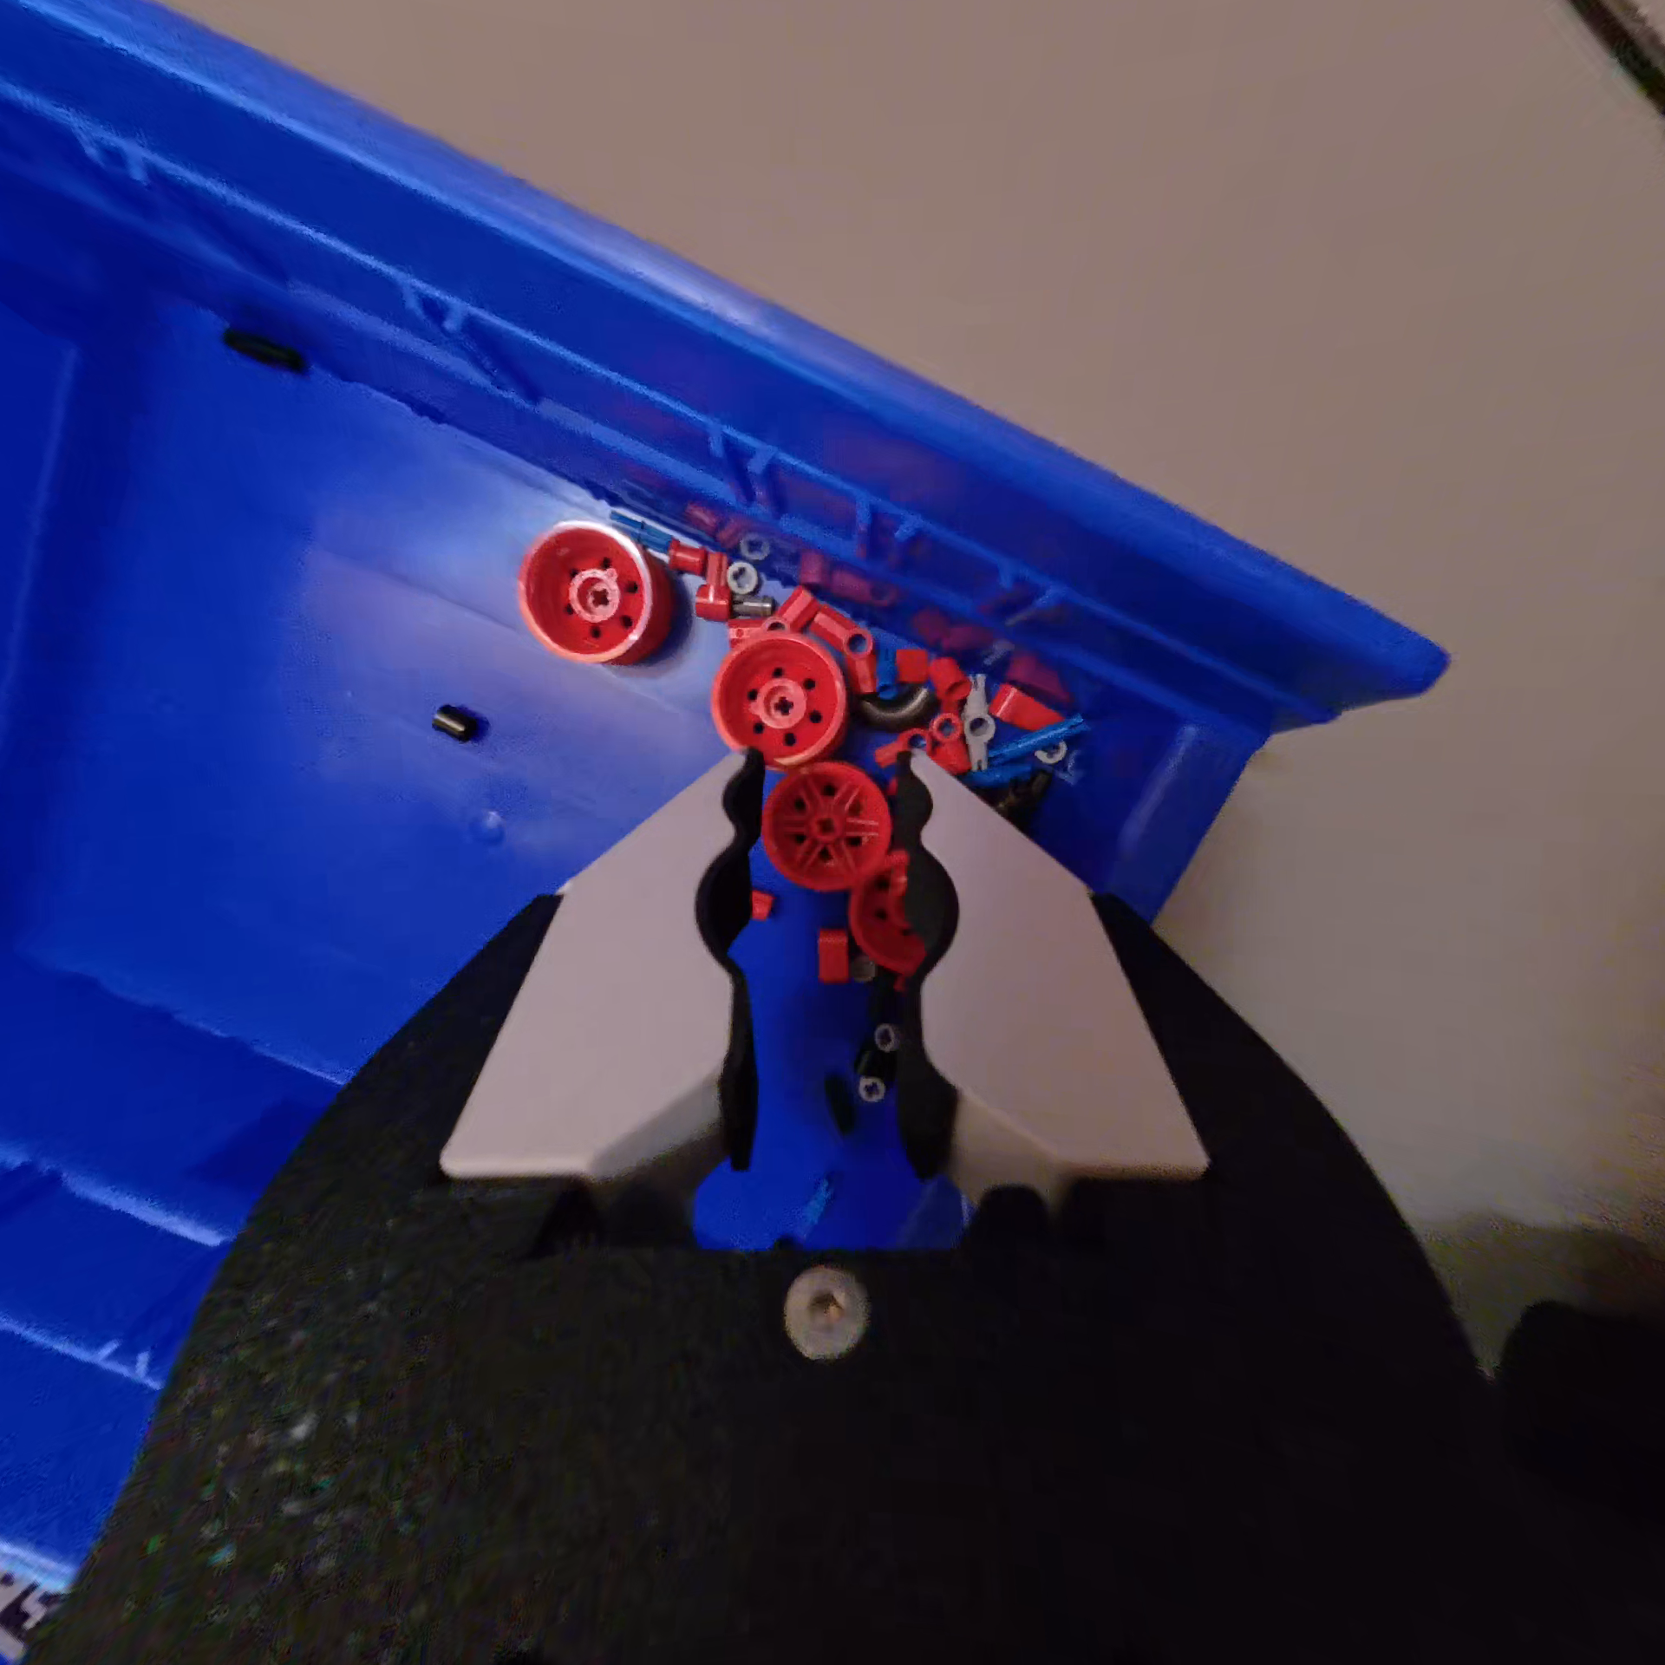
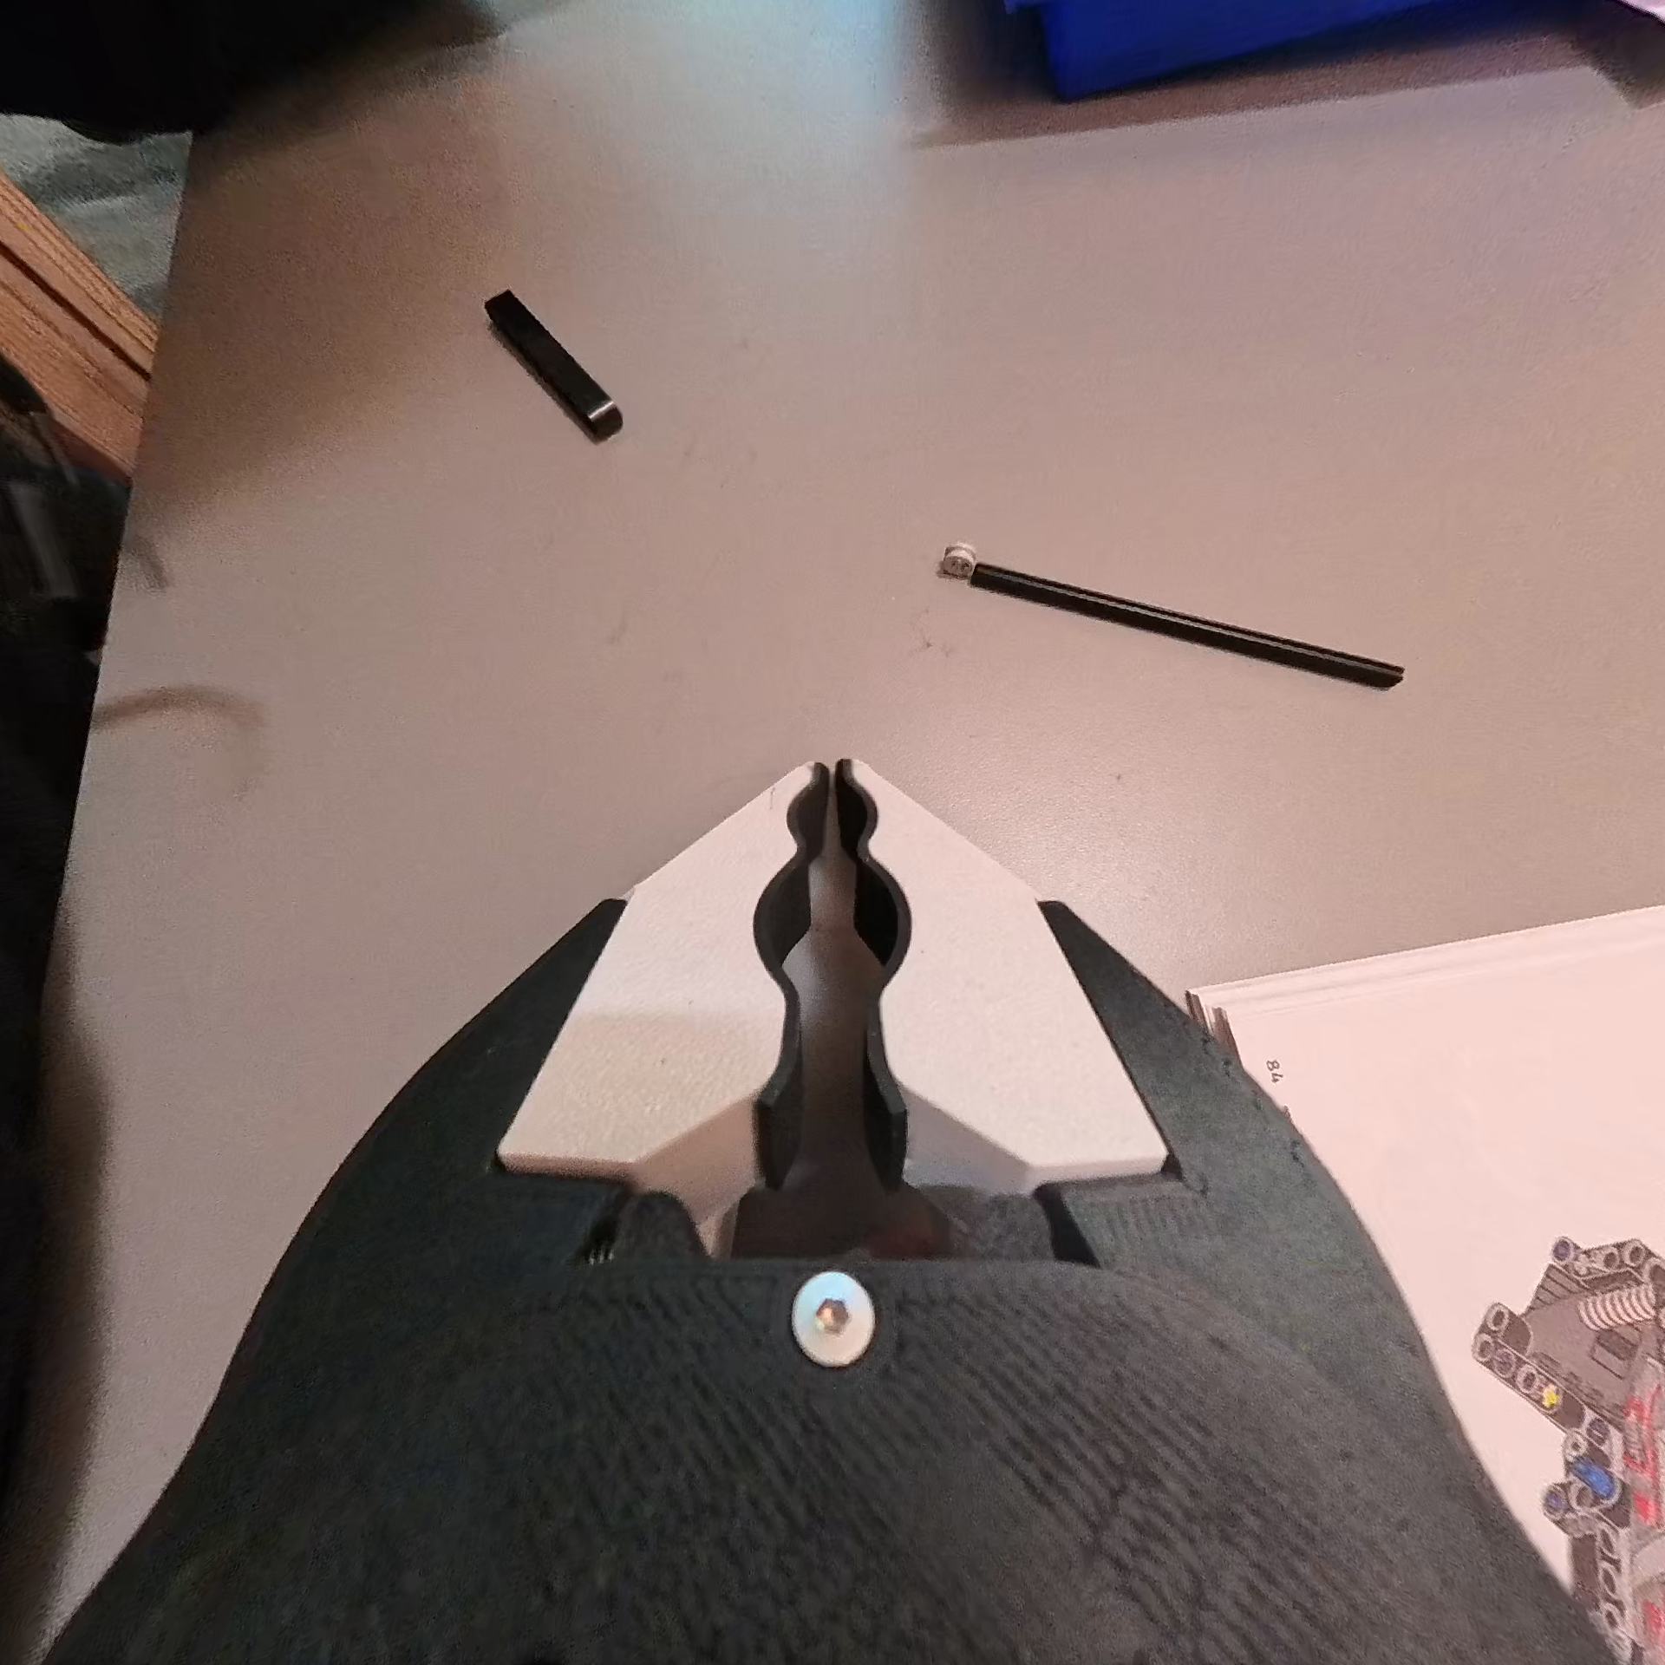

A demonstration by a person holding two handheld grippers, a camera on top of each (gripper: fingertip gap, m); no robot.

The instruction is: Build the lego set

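In the left wrist view, my left gripper is open inside a blue bin, over a pile of small red, blue and grey lego parts in the bin's corner. Several red wheel rims lie there: one at the left, one in the middle, and one between my fingers. In the right wrist view, my right gripper is shut and empty above the table. A black axle with a grey bush on its end and a short black beam lie on the table beyond it.
An open instruction booklet lies at the right of the right wrist view. A corner of the blue bin shows at the top there. A small black pin lies loose on the bin floor. The table's left edge is near. Spacing between my two grippers at the tips: around 30 cm. My left tips are roughly 9 cm from the small black pin.
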